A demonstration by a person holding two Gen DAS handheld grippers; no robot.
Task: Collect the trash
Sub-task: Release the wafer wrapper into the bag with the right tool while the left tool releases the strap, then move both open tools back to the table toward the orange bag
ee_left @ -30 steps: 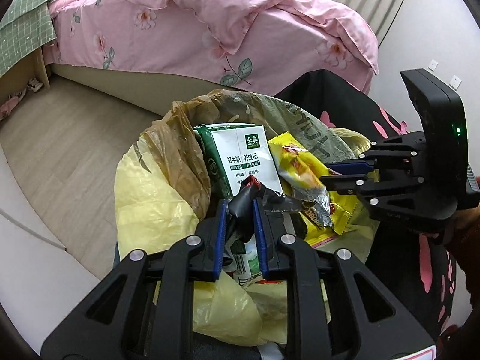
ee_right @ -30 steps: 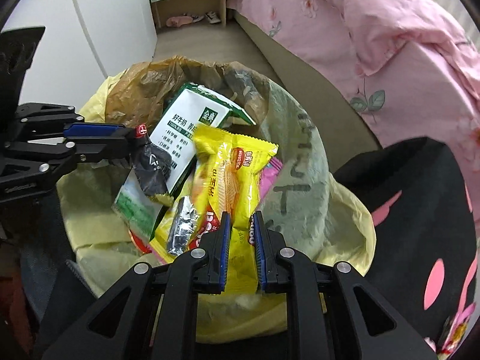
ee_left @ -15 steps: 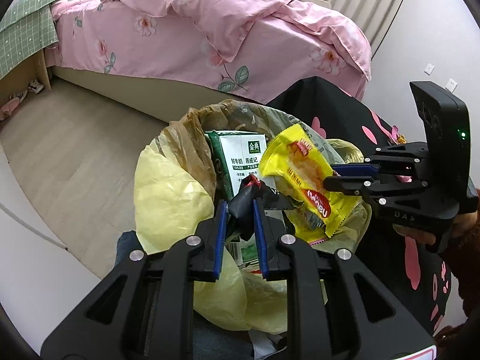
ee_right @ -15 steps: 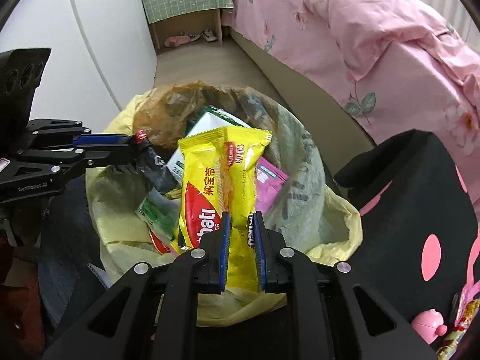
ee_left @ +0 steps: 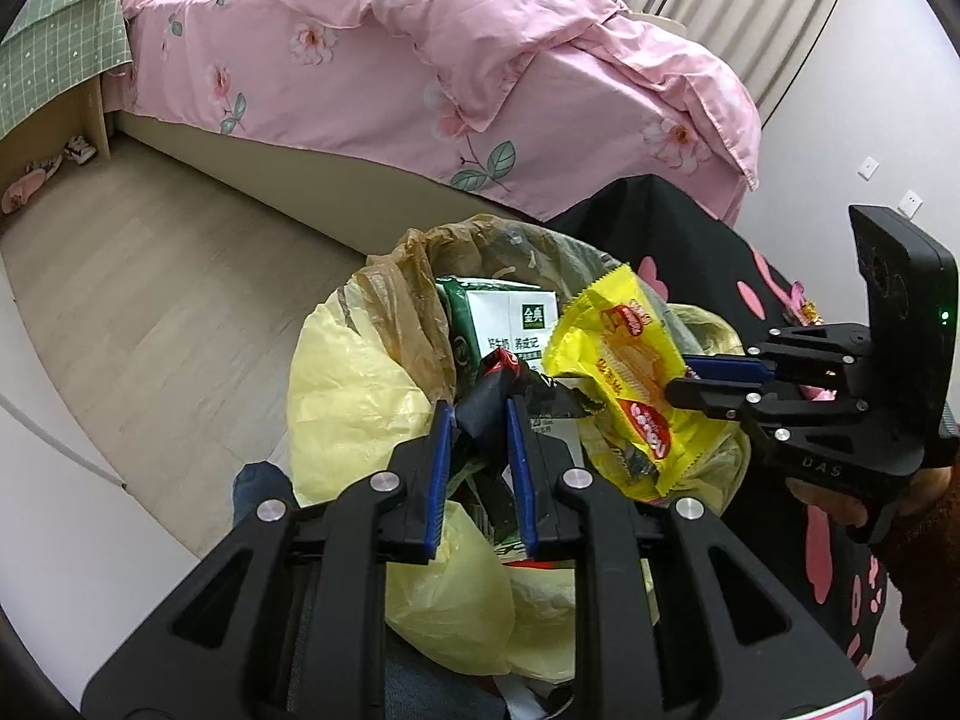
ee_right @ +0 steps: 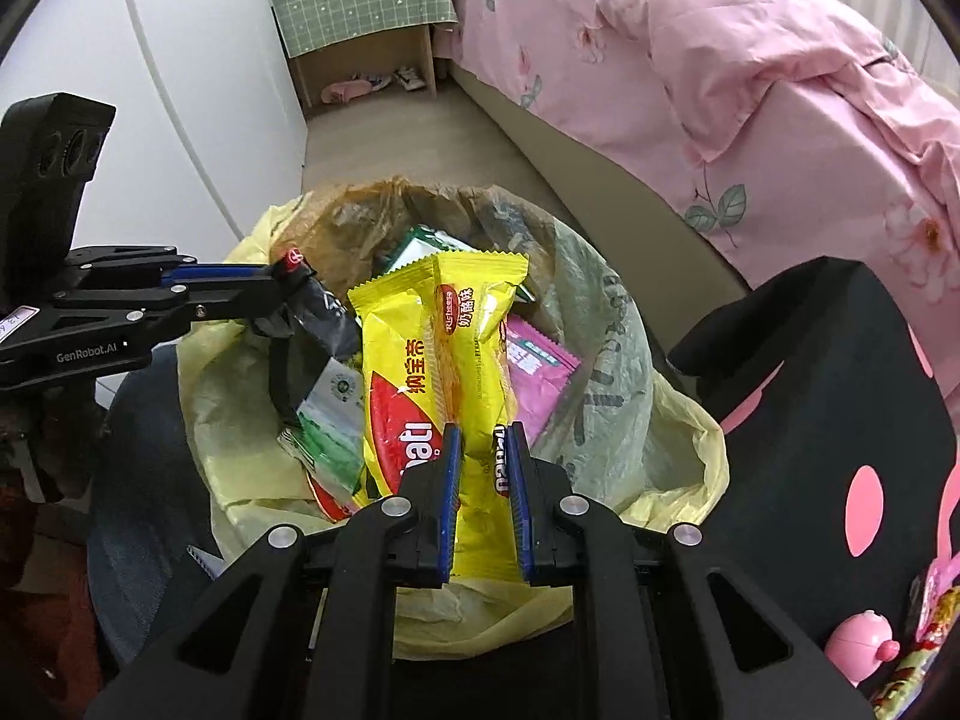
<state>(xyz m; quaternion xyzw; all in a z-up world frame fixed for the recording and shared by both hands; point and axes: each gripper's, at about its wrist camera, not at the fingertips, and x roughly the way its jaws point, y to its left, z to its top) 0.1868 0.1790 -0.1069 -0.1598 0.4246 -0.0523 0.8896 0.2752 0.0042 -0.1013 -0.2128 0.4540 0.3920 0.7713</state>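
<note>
pink bed [ee_left: 480, 60] behind the trash bag [ee_left: 360, 396]; above it, left gripper [ee_left: 477, 414] jaws easing open around black wrapper [ee_left: 486, 396], right gripper [ee_right: 483, 444] clamping yellow snack packet [ee_right: 444, 348].

Below my jaws the wooden floor [ee_left: 180, 276] carries the bed [ee_left: 420, 84], far, and shoes [ee_right: 360, 87].

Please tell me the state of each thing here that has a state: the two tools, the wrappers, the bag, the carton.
Left tool: shut on black wrapper.
Right tool: shut on yellow wrapper, held over the bag.
Bag: open, holding trash.
Carton: inside the bag, tilted.
Pink wrapper: inside the bag.
</note>
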